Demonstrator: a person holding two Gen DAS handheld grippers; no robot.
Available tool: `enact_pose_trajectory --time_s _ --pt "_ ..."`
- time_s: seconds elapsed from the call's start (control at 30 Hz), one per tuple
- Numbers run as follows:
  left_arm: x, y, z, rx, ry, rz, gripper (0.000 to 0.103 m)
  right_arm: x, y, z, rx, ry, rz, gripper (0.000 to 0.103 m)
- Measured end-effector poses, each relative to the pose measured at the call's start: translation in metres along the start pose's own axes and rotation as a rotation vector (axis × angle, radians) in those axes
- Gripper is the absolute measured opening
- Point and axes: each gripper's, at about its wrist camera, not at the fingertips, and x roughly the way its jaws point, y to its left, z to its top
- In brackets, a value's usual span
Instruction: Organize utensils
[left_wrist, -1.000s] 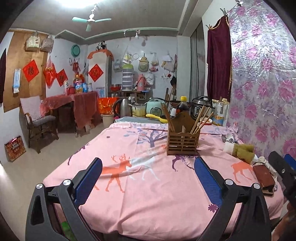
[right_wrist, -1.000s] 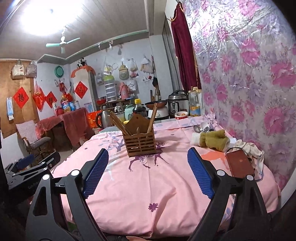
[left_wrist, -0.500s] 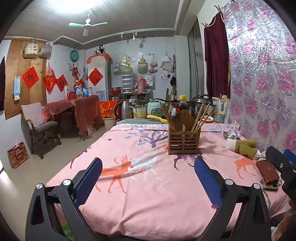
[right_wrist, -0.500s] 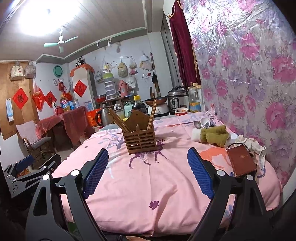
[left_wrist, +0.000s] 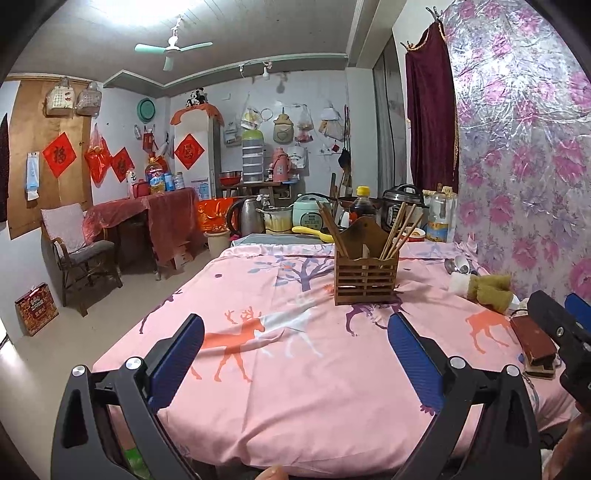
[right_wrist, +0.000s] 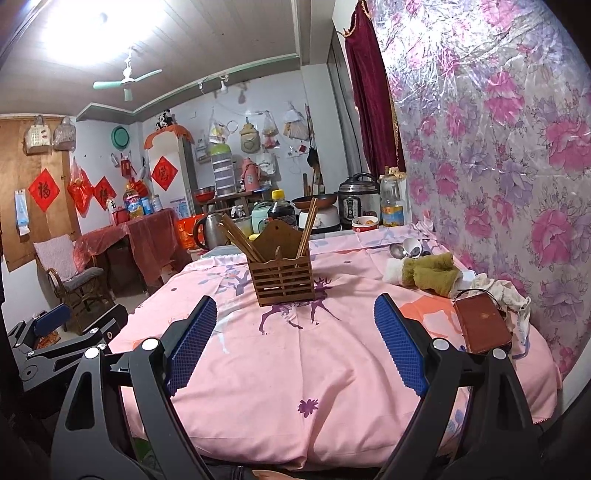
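Note:
A brown slatted wooden utensil holder (left_wrist: 365, 275) (right_wrist: 282, 275) stands upright mid-table with chopsticks (left_wrist: 400, 230) (right_wrist: 308, 230) leaning out of both its compartments. Metal spoons (right_wrist: 404, 249) (left_wrist: 456, 264) lie at the far right by the wall. My left gripper (left_wrist: 295, 325) hangs open over the near edge of the table, nothing between its blue pads. My right gripper (right_wrist: 295, 314) is open and empty too, short of the holder. The right gripper's black finger (left_wrist: 554, 325) shows at the right edge of the left wrist view.
The table wears a pink deer-print cloth (right_wrist: 295, 350). An olive and white rolled cloth (right_wrist: 428, 273) and a brown wallet (right_wrist: 482, 325) lie along the floral wall (right_wrist: 498, 147). Pots, a kettle and bottles (right_wrist: 360, 208) crowd the far end. A chair (left_wrist: 79, 254) stands left.
The left wrist view has shifted slightly, with the holder sitting a little further right and lower. Both grippers stay open and empty; nothing on the table has moved.

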Motion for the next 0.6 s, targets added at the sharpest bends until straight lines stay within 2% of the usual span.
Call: enact_pose_trajectory --time_s 0.6 --pt "-0.0002 -0.0036 -0.0007 0.009 0.007 -0.006 0.098 -0.001 0.0026 -0.0007 -0.011 0.003 0.007 0.085"
